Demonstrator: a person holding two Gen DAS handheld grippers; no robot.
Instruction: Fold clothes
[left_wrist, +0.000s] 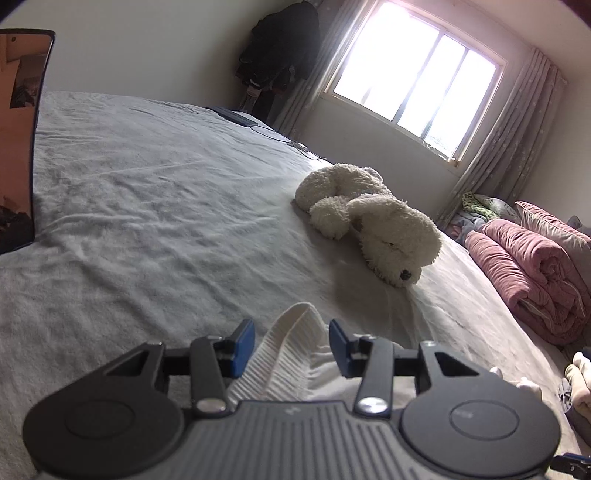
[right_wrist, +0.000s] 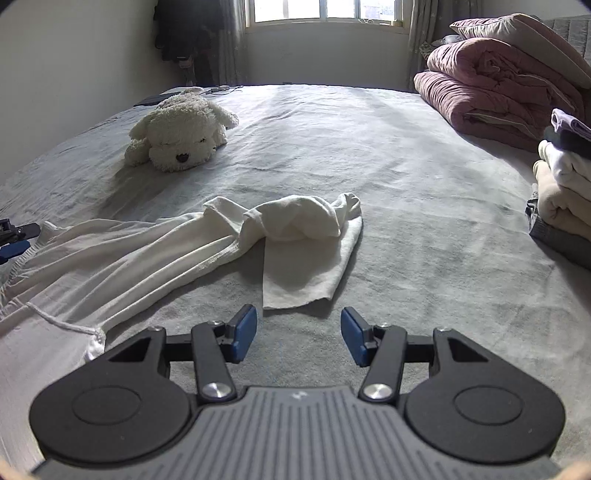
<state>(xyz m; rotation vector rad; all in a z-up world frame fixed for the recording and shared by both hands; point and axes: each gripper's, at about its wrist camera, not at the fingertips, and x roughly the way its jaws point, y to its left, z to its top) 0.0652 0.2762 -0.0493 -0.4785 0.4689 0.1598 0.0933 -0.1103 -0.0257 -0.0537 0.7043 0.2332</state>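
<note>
1. The white cotton trousers with a ribbed waistband and drawstring (right_wrist: 122, 254) lie crumpled on the grey bed sheet (right_wrist: 424, 206), legs twisted toward the middle of the bed; folding is judged not yet begun.
2. Left claw (left_wrist: 291, 347): spread, the ribbed waistband (left_wrist: 284, 350) rising between its blue pads, unpinched; likely placed to seize that edge.
3. Right claw (right_wrist: 299, 334): spread, empty, just short of the nearest trouser-leg hem (right_wrist: 295, 295).
4. A white plush dog (right_wrist: 181, 133) and folded pink quilts (right_wrist: 491, 88) lie well apart from the work.

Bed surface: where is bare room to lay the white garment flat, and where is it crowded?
Bare sheet lies between the white garment and the folded clothes stack, and ahead toward the window. Crowded: right edge with the pink quilt; far left holds the plush dog.
</note>
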